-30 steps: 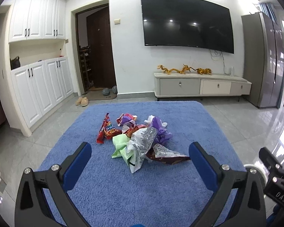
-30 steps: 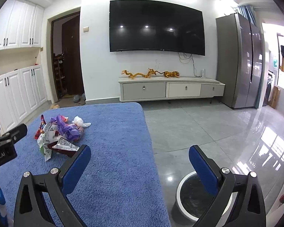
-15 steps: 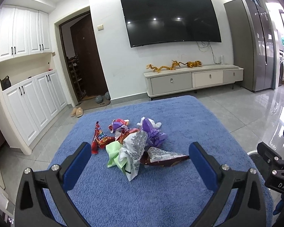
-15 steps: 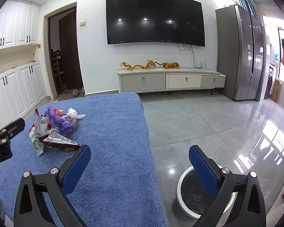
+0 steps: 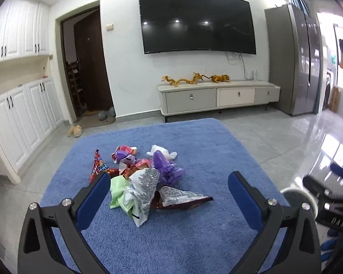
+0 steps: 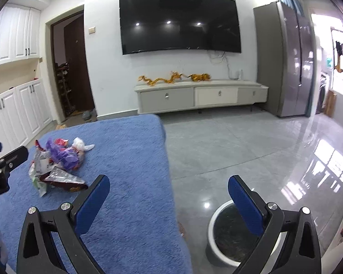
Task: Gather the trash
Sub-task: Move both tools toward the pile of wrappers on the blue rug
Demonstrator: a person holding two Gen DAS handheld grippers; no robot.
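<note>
A pile of crumpled snack wrappers lies on a blue fuzzy cloth; among them are a dark red bag, a white printed bag, a green wrapper and a purple one. My left gripper is open and empty, just short of the pile. My right gripper is open and empty over the cloth's right edge, with the pile to its left. A white round bin with a dark liner stands on the floor below the right gripper.
The cloth drops off on its right to a glossy grey tile floor. The bin's rim shows at the right of the left wrist view. A TV cabinet, white cupboards and a grey fridge line the walls.
My left gripper has moved closer to the pile, which now looks larger and nearer. My right gripper has shifted slightly left and forward. Both stayed open.
</note>
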